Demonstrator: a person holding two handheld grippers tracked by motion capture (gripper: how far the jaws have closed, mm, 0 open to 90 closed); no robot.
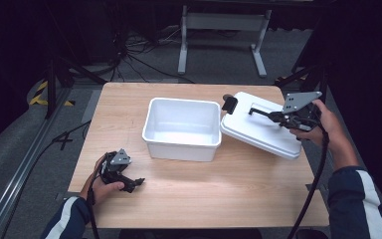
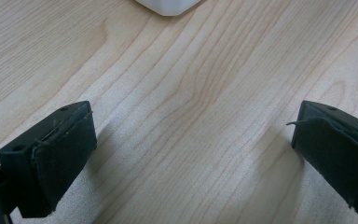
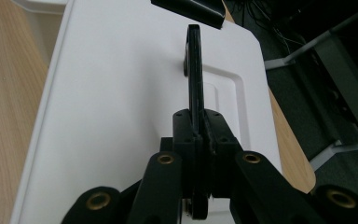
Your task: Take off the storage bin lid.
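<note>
Pale wood-grain table [image 1: 189, 199] — matt, smooth white plastic bin [image 1: 181, 130], glossy white plastic lid [image 1: 258, 130] — black handle [image 3: 195, 79]

Light comes from above: tabletop [image 1: 189, 199] bright w/ a pale glare patch near its front, surroundings v. dark, floor beyond dim. White bin [image 1: 181, 127] and lid [image 1: 258, 130] nearly blown out, little surface detail. Soft short shadows under both. High view soft, low-res. Left gripper view: wood grain sharp mid-frame, jaws slightly blurred, faint shadows beside them. Right gripper view: near linkage out of focus, lid glary, dark room at right edge.
</note>
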